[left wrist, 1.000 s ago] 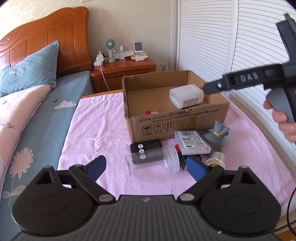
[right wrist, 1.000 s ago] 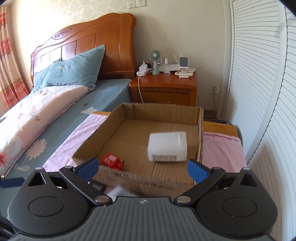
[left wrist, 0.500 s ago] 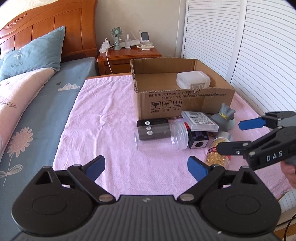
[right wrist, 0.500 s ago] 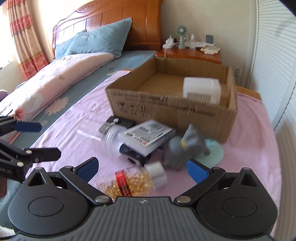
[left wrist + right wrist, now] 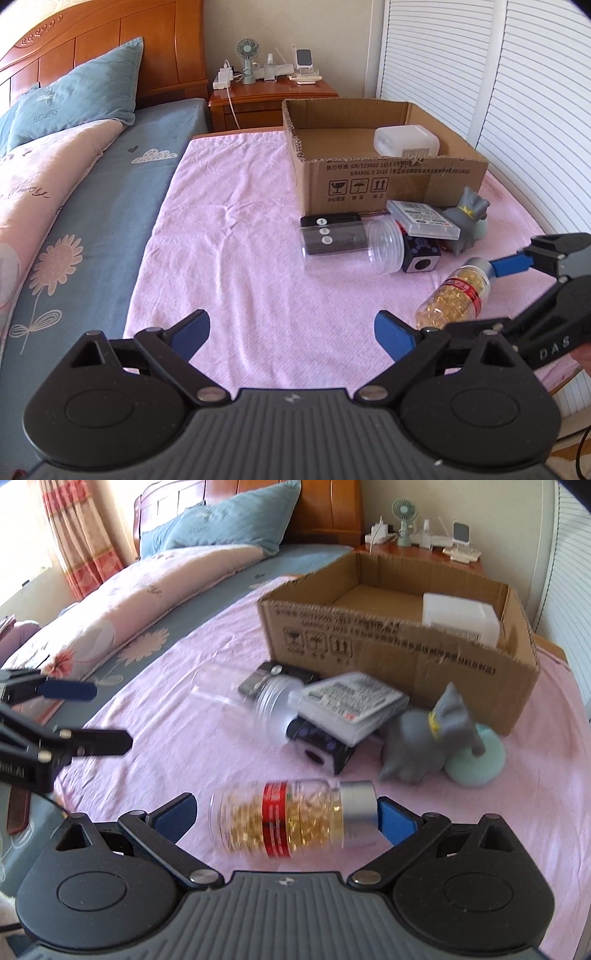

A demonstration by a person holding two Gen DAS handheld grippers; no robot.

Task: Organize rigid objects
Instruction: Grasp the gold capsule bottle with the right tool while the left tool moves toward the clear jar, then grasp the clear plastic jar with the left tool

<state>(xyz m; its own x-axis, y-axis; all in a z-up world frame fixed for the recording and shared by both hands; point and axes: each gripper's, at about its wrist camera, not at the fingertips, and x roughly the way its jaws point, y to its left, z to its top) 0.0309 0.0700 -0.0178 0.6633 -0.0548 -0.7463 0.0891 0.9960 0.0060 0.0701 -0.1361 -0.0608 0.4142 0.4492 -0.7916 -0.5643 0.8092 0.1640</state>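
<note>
Both grippers are the same chunky black plastic build. The left gripper (image 5: pixel 291 330) has a ribbed grey-black body, two round housings with triangle cutouts, silver screws at the pivots and blue finger pads (image 5: pixel 393 334). The right gripper (image 5: pixel 286 812) matches it, with white "DAS" lettering along its far arm.

A blue pillow (image 5: pixel 74 92) lies by the wooden headboard (image 5: pixel 110 48); a small fan (image 5: pixel 247 55) stands on the nightstand (image 5: pixel 273 96).
</note>
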